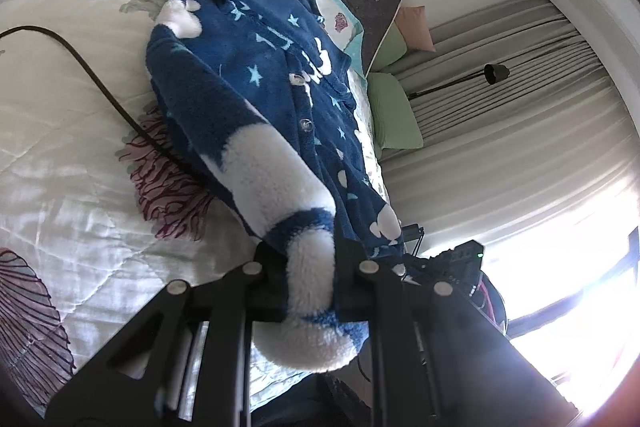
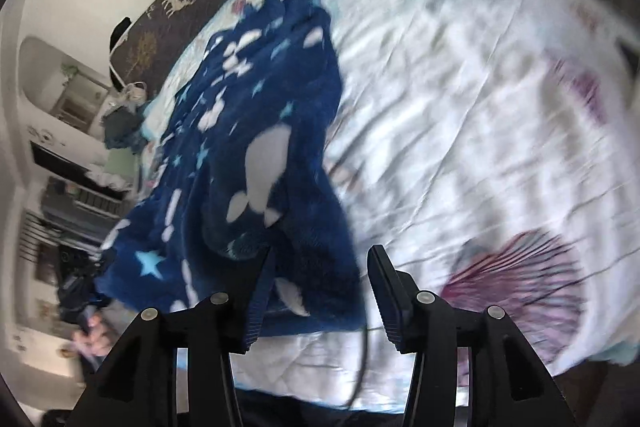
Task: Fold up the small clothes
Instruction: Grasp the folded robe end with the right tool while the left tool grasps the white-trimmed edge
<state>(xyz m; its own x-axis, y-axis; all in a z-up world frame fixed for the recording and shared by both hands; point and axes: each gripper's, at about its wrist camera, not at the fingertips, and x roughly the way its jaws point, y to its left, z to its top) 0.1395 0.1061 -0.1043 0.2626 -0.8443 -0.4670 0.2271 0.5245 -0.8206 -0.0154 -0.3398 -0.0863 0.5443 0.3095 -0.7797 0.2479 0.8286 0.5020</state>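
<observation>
Left gripper clenching the fleece top's hem.
Right gripper gaping, empty; should be pinching cloth between its fingers squarely.

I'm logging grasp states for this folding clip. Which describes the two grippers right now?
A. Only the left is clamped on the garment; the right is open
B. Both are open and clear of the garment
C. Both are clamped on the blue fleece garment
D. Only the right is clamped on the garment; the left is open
A: the left gripper pinches a white-and-blue fold of the blue fleece garment, while the right gripper has its fingers spread apart.
</observation>
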